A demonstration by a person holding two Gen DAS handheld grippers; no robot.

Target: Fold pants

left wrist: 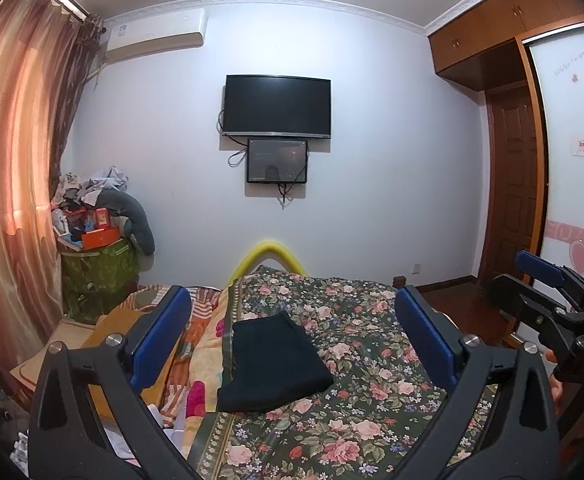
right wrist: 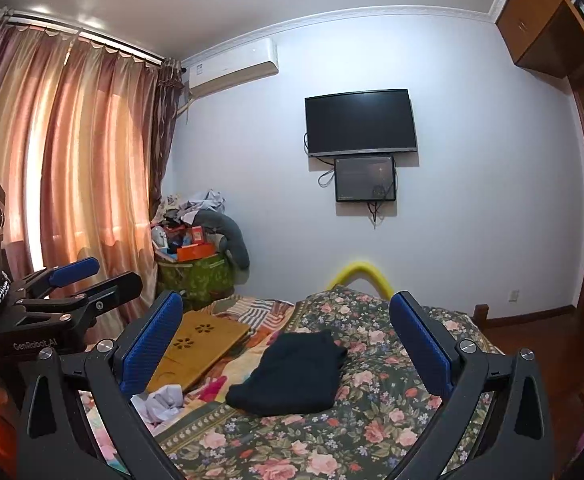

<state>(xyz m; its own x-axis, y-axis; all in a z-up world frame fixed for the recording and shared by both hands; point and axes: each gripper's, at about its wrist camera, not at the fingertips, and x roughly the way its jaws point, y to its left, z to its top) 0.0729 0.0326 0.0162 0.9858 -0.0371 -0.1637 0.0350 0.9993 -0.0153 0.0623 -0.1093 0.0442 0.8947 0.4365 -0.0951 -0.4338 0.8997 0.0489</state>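
Black pants [left wrist: 273, 364] lie folded into a compact rectangle on the floral bedspread [left wrist: 372, 360]; they also show in the right wrist view [right wrist: 296, 376]. My left gripper [left wrist: 292, 336] is open and empty, held above and short of the pants. My right gripper [right wrist: 285, 340] is open and empty too, also above and short of them. Each gripper shows at the edge of the other's view: the right one [left wrist: 548, 280], the left one [right wrist: 79, 276].
A wooden lap tray [right wrist: 199, 348] and crumpled white paper [right wrist: 159, 400] lie left of the pants. A green bin piled with clutter [right wrist: 195, 264] stands by the curtain [right wrist: 71, 168]. A TV [right wrist: 360, 122] hangs on the far wall. A wooden wardrobe [left wrist: 508, 152] is at right.
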